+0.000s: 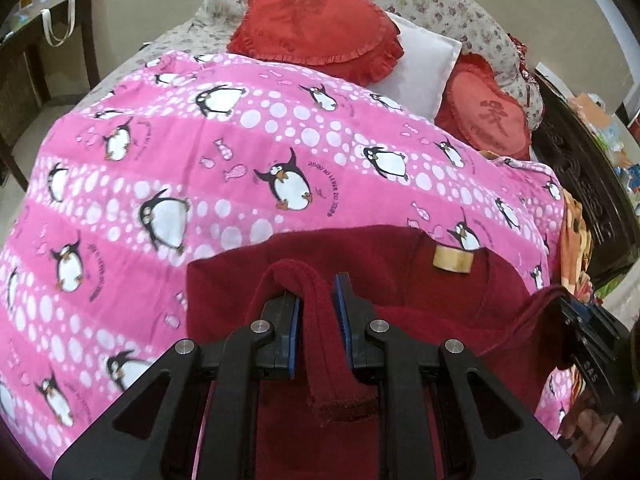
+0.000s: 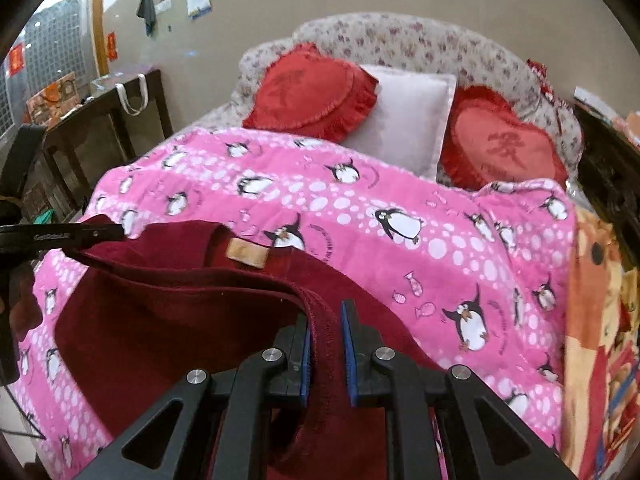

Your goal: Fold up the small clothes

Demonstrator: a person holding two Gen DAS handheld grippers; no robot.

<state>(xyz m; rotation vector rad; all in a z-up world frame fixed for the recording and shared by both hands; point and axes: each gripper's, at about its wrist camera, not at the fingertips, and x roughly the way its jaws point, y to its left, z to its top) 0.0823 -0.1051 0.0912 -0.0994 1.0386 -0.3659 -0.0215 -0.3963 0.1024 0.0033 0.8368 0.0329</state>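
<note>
A dark red knit garment (image 1: 240, 280) with a tan neck label (image 1: 454, 258) lies on the pink penguin blanket (image 1: 200, 152). My left gripper (image 1: 318, 308) is shut on a hemmed edge of the garment, which drapes between the blue pads. My right gripper (image 2: 325, 344) is shut on another hemmed edge of the same garment (image 2: 160, 320); its label (image 2: 246, 254) lies ahead. The right gripper shows at the right edge of the left wrist view (image 1: 580, 332). The left gripper shows at the left edge of the right wrist view (image 2: 60, 236), holding the cloth lifted.
Two red heart cushions (image 1: 316, 28) (image 2: 504, 140) and a white pillow (image 2: 404, 120) lean on the floral sofa back (image 2: 400, 40). A dark wooden table (image 2: 100, 128) stands at left. An orange patterned blanket (image 2: 600, 320) lies at right beside dark carved wood (image 1: 580, 184).
</note>
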